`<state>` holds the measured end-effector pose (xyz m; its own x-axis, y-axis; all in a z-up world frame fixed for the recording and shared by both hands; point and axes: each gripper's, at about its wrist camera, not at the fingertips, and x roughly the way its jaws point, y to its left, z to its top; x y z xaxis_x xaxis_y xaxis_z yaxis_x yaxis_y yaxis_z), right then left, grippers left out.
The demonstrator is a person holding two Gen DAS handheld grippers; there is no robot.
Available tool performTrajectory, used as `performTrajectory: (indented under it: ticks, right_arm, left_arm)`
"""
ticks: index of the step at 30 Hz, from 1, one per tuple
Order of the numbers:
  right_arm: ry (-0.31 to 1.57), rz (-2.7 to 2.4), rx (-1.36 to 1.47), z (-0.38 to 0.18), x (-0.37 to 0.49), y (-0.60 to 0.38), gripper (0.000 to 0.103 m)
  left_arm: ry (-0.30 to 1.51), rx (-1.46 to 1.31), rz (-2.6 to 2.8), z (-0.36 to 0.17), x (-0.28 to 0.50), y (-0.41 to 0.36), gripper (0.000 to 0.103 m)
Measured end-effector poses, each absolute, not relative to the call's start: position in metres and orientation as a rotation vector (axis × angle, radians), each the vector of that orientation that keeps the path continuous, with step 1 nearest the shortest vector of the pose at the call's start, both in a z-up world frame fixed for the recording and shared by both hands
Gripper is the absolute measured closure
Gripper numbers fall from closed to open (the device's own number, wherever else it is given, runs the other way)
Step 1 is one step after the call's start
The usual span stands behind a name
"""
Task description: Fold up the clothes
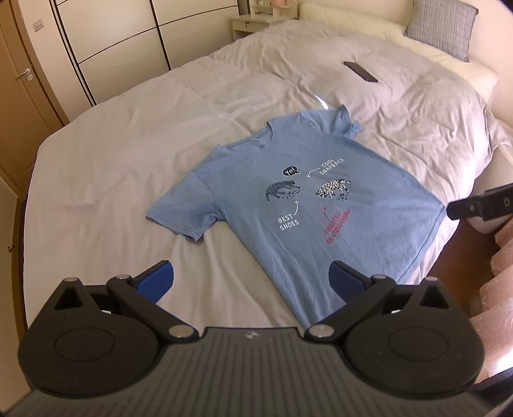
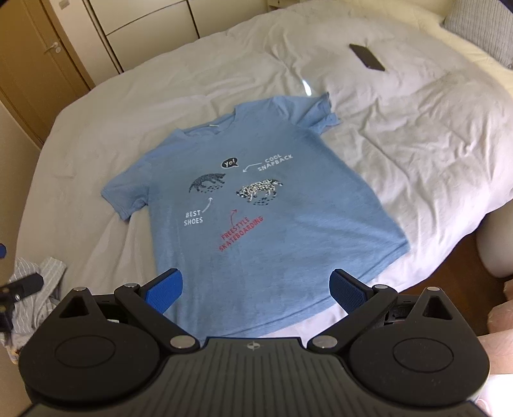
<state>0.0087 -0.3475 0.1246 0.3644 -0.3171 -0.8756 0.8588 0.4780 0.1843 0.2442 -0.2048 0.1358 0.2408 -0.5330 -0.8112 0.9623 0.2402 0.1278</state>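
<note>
The left gripper (image 1: 251, 282) hangs above the bed with its blue-padded jaws spread wide and nothing between them; below and ahead of it lies the near left corner of the hem of a light blue T-shirt (image 1: 288, 199). The right gripper (image 2: 256, 288) likewise has its jaws wide apart and empty, poised over the lower middle of the same shirt. The T-shirt lies flat, print side up, on the white duvet (image 1: 128, 166), neck toward 11 o'clock and hem toward 5 o'clock in the left view; one sleeve is spread out at 9 o'clock, the other is bunched up at 1 o'clock. Its print shows two spotted animals with the words "BEST SHOES", "COOL SNAPBACK" and "FREESTYLE SKATEBOARDING". Well beyond the shirt at 1 o'clock a dark phone (image 1: 360, 71) rests on the duvet. A grey striped garment (image 2: 38, 288) lies crumpled at 8 o'clock in the right view, beside the bed edge. A striped cushion (image 1: 441, 27) sits at the far right corner, and wardrobe doors (image 1: 105, 35) stand behind the bed.
</note>
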Motion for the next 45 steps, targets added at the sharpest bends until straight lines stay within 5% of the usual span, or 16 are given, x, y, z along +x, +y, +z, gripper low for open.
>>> performTrajectory:
  ticks: [25, 41, 45]
  right_arm:
    - [0.963, -0.750, 0.652, 0.081, 0.070, -0.349, 0.003]
    - [0.979, -0.582, 0.189, 0.053, 0.247, -0.271, 0.003]
    - [1.005, -0.519, 0.063, 0.025, 0.291, -0.264, 0.013]
  left_arm:
    - [0.800, 0.751, -1.023, 0.093, 0.307, -0.193, 0.001]
    - [0.384, 1.083, -1.400, 0.012, 0.455, -0.240, 0.001]
    - [0.303, 1.191, -1.465, -0.025, 0.477, -0.264, 0.005]
